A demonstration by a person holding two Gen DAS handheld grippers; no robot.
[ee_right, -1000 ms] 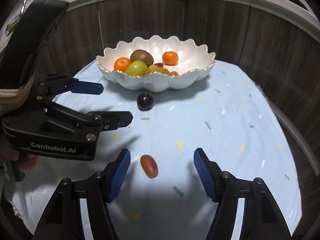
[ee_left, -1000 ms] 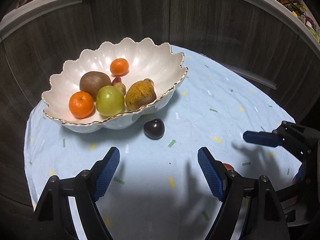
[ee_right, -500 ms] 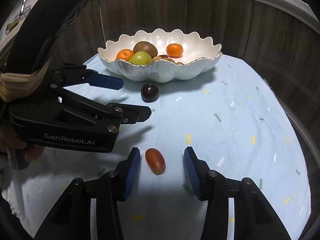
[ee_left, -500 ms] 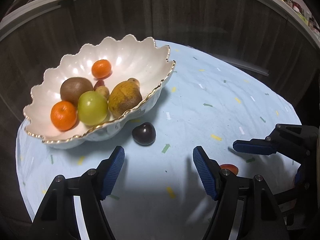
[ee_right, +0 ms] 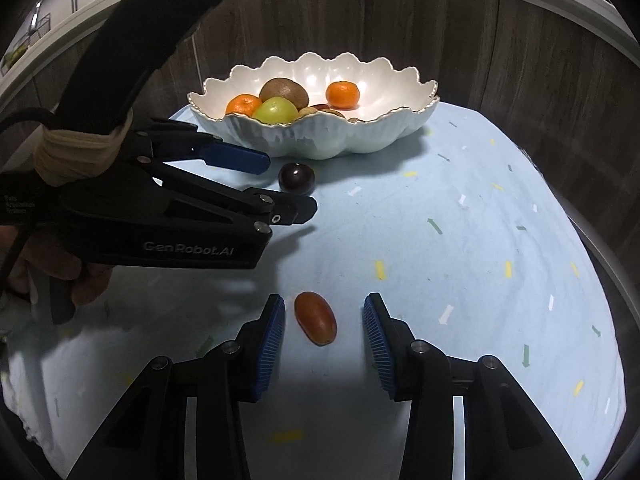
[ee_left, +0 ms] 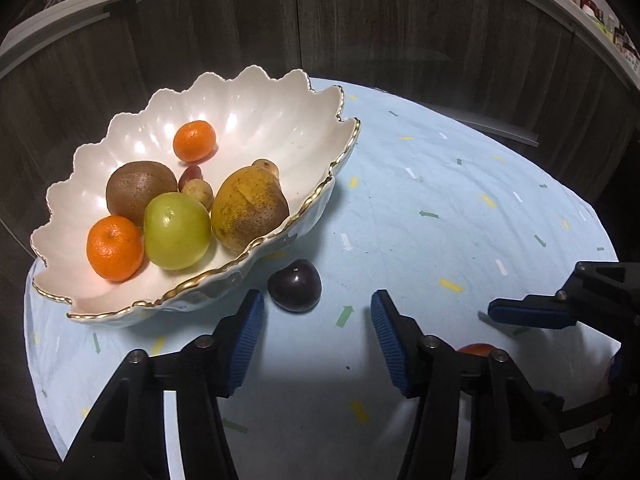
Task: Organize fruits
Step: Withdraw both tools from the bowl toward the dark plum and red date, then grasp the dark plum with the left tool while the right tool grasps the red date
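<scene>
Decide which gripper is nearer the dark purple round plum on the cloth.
Left. The left gripper, jaws closing, nearly brackets the plum; the right gripper closes around the red oval fruit, farther off.

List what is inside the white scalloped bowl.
In the bowl: two tangerines, a kiwi, a green fruit, a yellow-brown pear and two small fruits, partly hidden.

Left gripper (ee_left: 316, 320): we point it downward, jaws closing, pads touching nothing.
Right gripper (ee_right: 323, 330): we point it downward, jaws closing, pads touching nothing.
</scene>
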